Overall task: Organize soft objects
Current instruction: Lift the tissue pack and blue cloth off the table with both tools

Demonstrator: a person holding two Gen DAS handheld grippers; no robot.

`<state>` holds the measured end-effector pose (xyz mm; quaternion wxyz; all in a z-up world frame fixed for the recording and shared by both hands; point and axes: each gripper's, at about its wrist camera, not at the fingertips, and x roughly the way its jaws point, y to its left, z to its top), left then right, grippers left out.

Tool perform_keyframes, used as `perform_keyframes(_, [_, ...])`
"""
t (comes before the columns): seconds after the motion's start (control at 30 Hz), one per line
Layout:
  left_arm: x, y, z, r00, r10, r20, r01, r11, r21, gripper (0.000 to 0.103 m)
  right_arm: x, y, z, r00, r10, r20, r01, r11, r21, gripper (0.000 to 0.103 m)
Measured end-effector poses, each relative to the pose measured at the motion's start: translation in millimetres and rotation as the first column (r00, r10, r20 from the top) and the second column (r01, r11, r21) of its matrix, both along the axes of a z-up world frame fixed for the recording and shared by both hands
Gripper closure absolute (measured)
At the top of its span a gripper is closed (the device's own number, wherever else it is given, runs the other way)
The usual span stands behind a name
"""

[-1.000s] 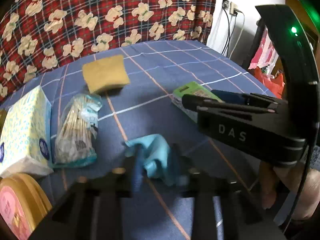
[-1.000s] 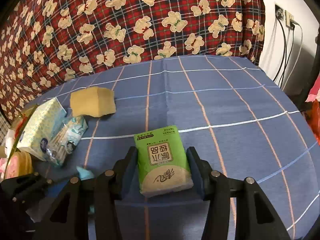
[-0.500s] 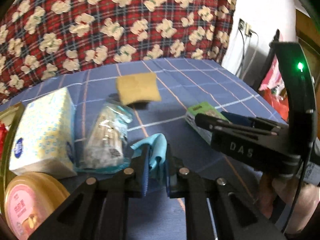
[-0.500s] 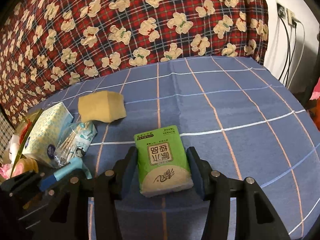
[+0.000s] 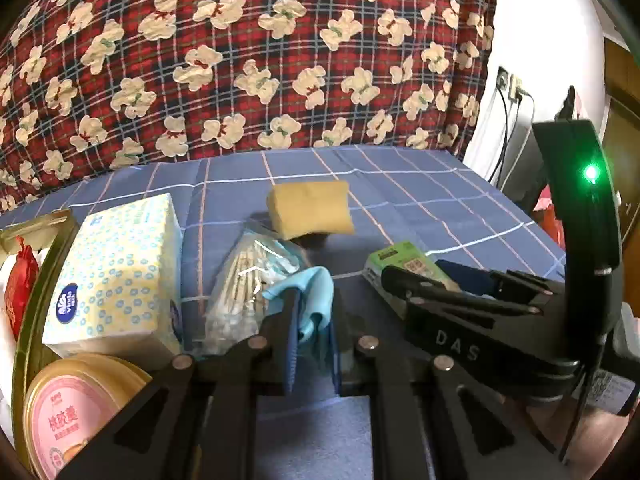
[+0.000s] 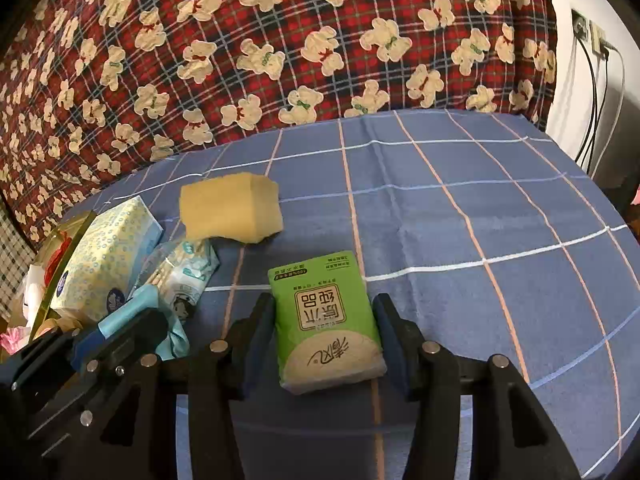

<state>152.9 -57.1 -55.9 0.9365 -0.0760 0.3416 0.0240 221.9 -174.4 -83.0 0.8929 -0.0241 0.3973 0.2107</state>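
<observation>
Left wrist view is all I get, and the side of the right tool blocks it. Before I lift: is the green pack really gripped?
Observer: Yes. The green tissue pack sits between the pads of the right tool, and both press its sides.
Operator: Which face is up?
Observer: The printed green face, with its white end nearest the camera.
Operator: Does my blue cloth hang loose?
Observer: Yes. A tail of the blue cloth hangs from the left tool, beside the near end of the swab bag.
</observation>
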Motion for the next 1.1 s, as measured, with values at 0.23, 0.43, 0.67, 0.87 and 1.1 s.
perform_keyframes(0.23, [-4.9, 4.9, -1.0, 1.000, 0.019, 0.024, -0.019, 0.999, -0.027, 0.092, -6.0, 0.1, 5.5, 0.999, 0.001, 0.043, -0.001, 1.000, -0.003, 0.050])
perform_keyframes(0.43, [-7.6, 5.8, -0.1, 0.999, 0.024, 0.045, -0.023, 0.999, -0.026, 0.092, -11.6, -0.1, 10.3, 0.997, 0.002, 0.083, -0.002, 1.000, -0.003, 0.050])
perform_keyframes(0.67, [-13.4, 11.1, 1.8, 0.996, 0.042, 0.077, -0.038, 0.998, -0.048, 0.092, -15.0, -2.7, 14.5, 0.994, -0.002, 0.113, 0.001, 1.000, 0.010, 0.050])
perform_keyframes(0.87, [-18.2, 11.5, 3.7, 0.993, 0.052, 0.105, -0.047, 0.998, -0.048, 0.092, -21.3, -4.6, 19.3, 0.988, -0.008, 0.154, 0.004, 1.000, 0.022, 0.050])
perform_keyframes(1.1, [-23.5, 7.9, 6.6, 0.989, 0.058, 0.139, -0.055, 0.998, -0.025, 0.092, -27.6, -6.6, 24.5, 0.981, -0.014, 0.196, 0.007, 0.999, 0.034, 0.050])
